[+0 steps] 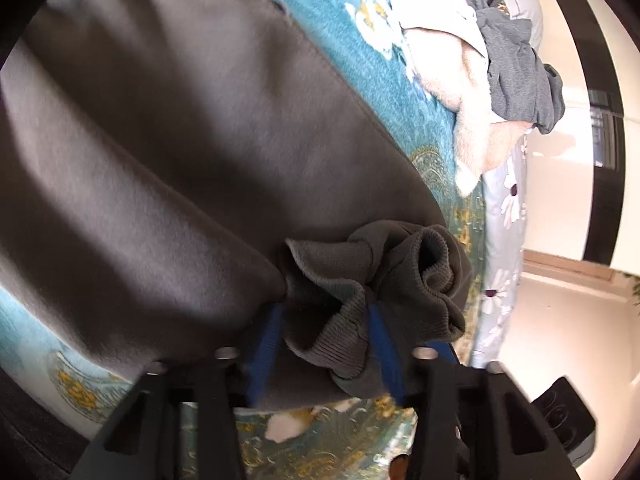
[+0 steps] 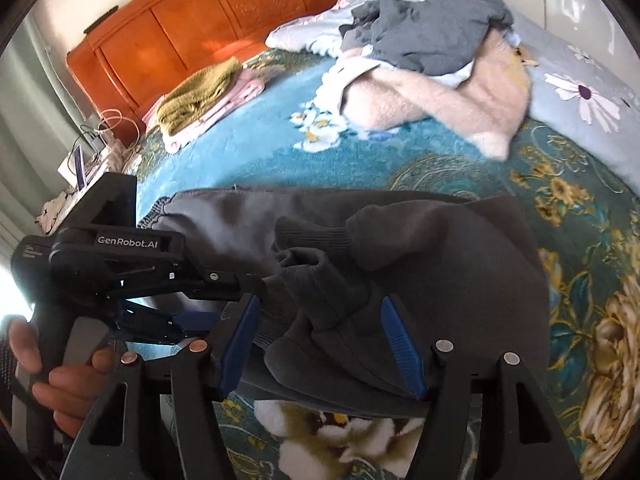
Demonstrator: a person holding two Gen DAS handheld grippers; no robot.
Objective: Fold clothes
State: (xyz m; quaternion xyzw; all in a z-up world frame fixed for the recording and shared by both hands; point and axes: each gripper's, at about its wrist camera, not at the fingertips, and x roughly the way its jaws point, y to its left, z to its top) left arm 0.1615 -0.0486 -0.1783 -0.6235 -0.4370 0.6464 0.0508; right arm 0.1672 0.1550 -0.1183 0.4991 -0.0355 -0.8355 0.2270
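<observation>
1. The dark grey sweatshirt covers the near part of the bed, its bunched cuff right in front.
2. The left gripper and the hand holding it crowd the near left.
3. Open teal blanket mid-bed gives passing room.
4. The clothes pile blocks the far right, folded towels the far left.

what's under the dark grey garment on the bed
The dark grey garment lies spread on the teal floral blanket, which shows all around its edges. Whatever sits beneath its middle is covered, so nothing more can be told.
</observation>
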